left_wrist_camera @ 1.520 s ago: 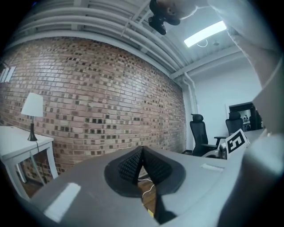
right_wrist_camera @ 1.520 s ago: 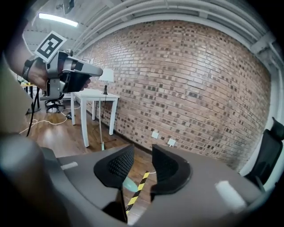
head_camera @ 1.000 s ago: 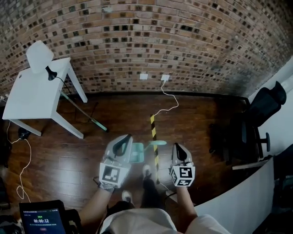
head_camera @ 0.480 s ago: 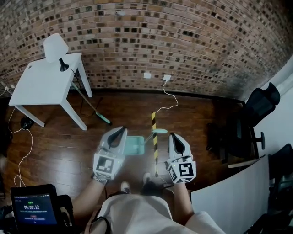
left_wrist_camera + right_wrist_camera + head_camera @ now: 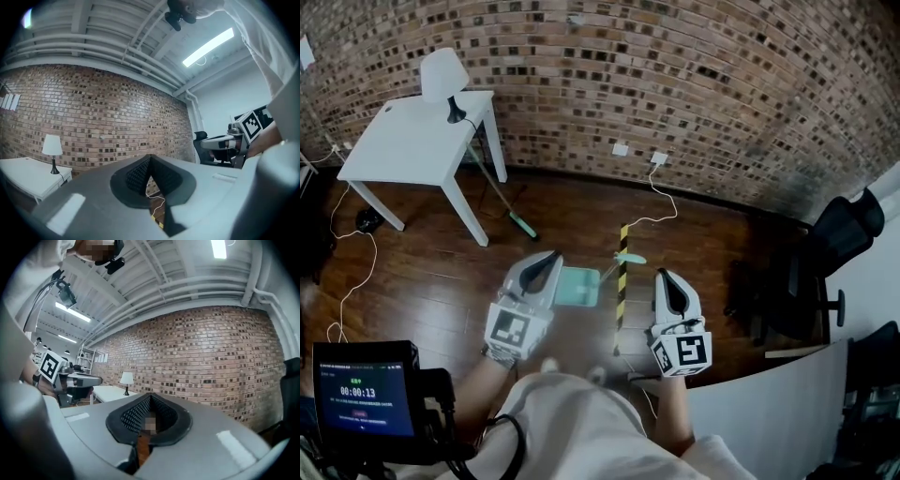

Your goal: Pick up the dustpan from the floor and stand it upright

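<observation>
**Head view:** dim overall. The red-brown brick wall bows under strong barrel distortion. The white rectangular table before it is the brightest surface, and the dark wooden floor below it reads dull.

**Gripper views:** a black circular vignette rings each frame. A long white ceiling tube light glares above the wall. In front of the wall, the left gripper and right gripper appear soft and out of focus.

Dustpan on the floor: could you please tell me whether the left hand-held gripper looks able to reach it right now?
Probably not yet: the left hand-held gripper is shut and points level at the brick wall, while the dustpan sits lower down on the floor. Nothing seems to block the way down, though.
</observation>
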Tool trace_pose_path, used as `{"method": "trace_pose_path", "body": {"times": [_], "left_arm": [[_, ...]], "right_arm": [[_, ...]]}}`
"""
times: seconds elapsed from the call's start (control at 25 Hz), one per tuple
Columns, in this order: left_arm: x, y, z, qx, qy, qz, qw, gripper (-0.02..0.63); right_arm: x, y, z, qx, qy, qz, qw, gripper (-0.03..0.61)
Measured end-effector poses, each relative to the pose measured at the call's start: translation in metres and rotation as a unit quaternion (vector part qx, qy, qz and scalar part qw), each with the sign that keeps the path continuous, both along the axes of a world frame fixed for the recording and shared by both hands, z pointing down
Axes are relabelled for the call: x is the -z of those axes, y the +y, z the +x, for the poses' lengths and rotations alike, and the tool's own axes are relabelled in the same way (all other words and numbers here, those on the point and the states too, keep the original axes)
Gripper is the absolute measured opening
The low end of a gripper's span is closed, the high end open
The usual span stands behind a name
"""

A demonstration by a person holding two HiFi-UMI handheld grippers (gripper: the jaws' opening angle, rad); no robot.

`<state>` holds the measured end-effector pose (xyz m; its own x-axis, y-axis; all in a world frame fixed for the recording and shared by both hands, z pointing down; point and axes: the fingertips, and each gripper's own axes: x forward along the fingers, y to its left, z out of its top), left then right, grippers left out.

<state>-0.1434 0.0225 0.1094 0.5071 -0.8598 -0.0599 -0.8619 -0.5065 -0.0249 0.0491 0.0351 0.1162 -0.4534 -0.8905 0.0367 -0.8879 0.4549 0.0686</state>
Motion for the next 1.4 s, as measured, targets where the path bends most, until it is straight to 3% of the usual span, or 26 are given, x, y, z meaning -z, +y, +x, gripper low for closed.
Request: {"method": "trace_pose_path", "body": {"times": [0.44,0.56,0.68,0.84,1.0,1.24,1.4], "left_arm": [[0.019,0.007,0.005,-0.02,-0.001,0.023,0.9995,0.0],[0.029,0.02,-0.001,-0.031,0.012,0.006,0.9994,0.0],[0.035,0.031,-0.009,-0.034,-0.006,0.024,0.9991,0.0],[0.039,0.061,-0.01,-0.023,-0.001,0.023,0.9995,0.0],[0.046,0.125,0.009,-0.023,-0.002,0.021,0.9995,0.0],[0.047,0.277,0.065,0.007,-0.007,0.035,0.9993,0.0],[0.048,0.355,0.081,0.033,0.021,0.028,0.9988,0.0]], "right_arm": [[0.009,0.012,0.001,-0.021,-0.032,-0.011,0.999,0.012],[0.013,0.024,-0.003,-0.044,-0.028,-0.016,0.999,0.012],[0.02,0.037,-0.008,-0.053,-0.035,-0.027,0.998,0.012],[0.022,0.062,-0.005,-0.052,-0.055,-0.041,0.996,0.012],[0.033,0.118,0.006,-0.028,-0.085,-0.031,0.995,0.012],[0.035,0.277,0.054,0.023,-0.08,-0.036,0.996,0.012],[0.024,0.349,0.074,0.034,-0.086,-0.06,0.994,0.012]]}}
